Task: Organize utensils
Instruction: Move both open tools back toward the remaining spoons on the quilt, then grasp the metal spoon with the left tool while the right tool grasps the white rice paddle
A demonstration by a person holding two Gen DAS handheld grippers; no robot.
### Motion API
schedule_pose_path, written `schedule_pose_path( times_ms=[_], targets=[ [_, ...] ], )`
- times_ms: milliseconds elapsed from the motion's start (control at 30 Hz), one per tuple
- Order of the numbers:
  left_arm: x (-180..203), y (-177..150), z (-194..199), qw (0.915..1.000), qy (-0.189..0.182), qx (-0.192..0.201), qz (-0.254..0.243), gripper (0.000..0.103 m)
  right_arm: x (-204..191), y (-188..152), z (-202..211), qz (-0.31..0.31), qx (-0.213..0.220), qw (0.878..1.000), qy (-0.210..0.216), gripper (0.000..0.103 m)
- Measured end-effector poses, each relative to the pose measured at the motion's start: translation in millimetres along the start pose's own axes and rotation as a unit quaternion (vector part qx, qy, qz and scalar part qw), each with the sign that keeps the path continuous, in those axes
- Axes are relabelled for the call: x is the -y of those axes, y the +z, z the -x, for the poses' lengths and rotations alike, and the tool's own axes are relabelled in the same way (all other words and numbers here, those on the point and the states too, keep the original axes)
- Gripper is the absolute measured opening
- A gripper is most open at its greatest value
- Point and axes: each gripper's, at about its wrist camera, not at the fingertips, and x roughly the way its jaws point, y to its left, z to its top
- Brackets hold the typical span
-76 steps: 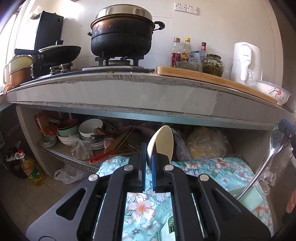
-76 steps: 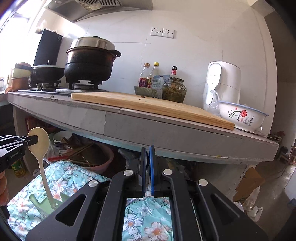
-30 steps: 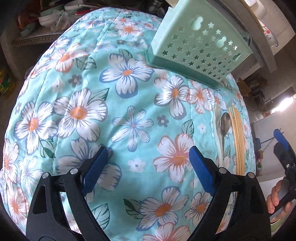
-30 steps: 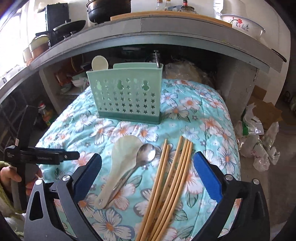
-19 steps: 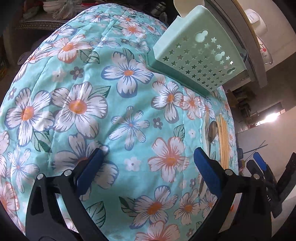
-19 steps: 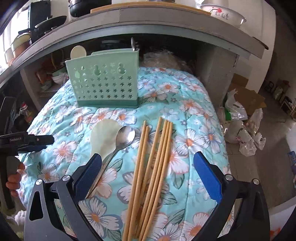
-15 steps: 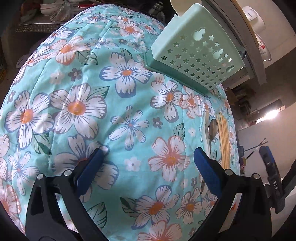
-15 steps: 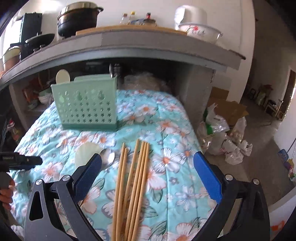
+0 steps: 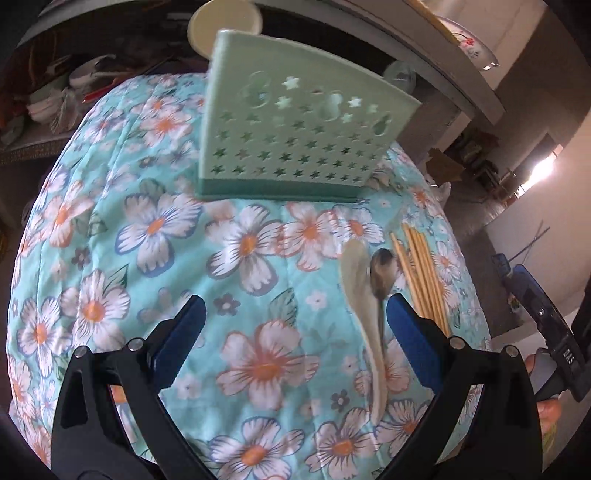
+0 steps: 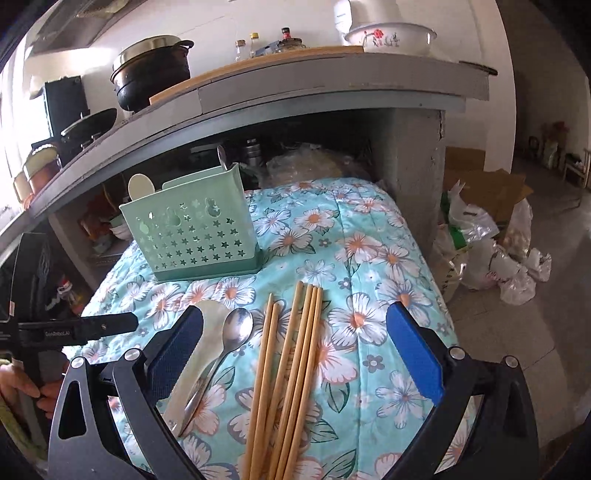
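We hold our left gripper (image 9: 293,328) over the turquoise quilted cloth printed with white and orange flowers (image 9: 155,229), its blue-padded fingers (image 9: 180,338) spread wide with only cloth between them. Over the last second they have opened a touch further to their full spread. Compared with half a second ago, this view has swung round: the pale green plastic utensil caddy pierced with star holes (image 9: 295,147) now stands straight ahead of the fingers, beyond their tips, where before it sat up and to the right. A cream plastic spoon (image 9: 223,27) pokes up from the caddy's left end. A flat cream rice paddle (image 9: 364,306) and a steel spoon (image 9: 382,275) lie side by side just inside our right-hand finger, with a bundle of wooden chopsticks (image 9: 419,273) beyond that finger's tip; earlier these lay far off at the right edge.

Our right gripper (image 10: 293,343) also has its fingers (image 10: 415,350) wide apart, gripping nothing. The chopsticks (image 10: 291,369) lie on the cloth (image 10: 369,258) between them, the steel spoon (image 10: 236,332) and the rice paddle (image 10: 201,350) close to the left-hand finger, which hides part of the paddle. The caddy (image 10: 195,232) stands ahead and to the left of the fingers, a steel handle (image 10: 222,158) rising at its right end. Since the earlier frame this view has tilted, so the grey concrete bench (image 10: 332,85) slants upward to the right. The other gripper (image 10: 74,330) shows at the left edge.
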Motion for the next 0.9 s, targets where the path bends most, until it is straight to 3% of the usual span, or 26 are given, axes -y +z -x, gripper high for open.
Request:
schedule_pose_path(
  times_ms=[100,167,233,433,600,900],
  targets=[
    [37.7,1.5,1.8,0.9962,-0.033,0.020,-0.079,0.094,12.4,-1.7,-5.5,-0.032,-0.013,0.999,0.012,0.092],
    [62.7,0.2,-3.1,0.9900,-0.049,0.022,-0.131,0.088,19.8,-2.5,-8.6,-0.045,-0.018,0.999,0.013,0.088],
    [81.5,-1.2,-14.1,0.9841,-0.061,0.009,-0.167,0.074,26.3,-3.4,-10.2,-0.057,-0.022,0.998,0.013,0.086],
    [91.0,12.2,-52.3,0.9823,-0.071,-0.029,-0.171,0.049,33.5,-7.0,-14.0,-0.058,-0.032,0.998,0.017,0.085],
    [94.7,25.6,-86.5,0.9764,-0.041,-0.058,-0.204,0.040,33.2,-8.5,-19.0,-0.052,-0.041,0.998,0.024,0.085],
    [91.1,28.0,-115.0,0.9707,-0.034,-0.096,-0.218,0.028,42.9,-2.1,-25.8,-0.058,-0.044,0.997,0.025,0.084]
  ],
)
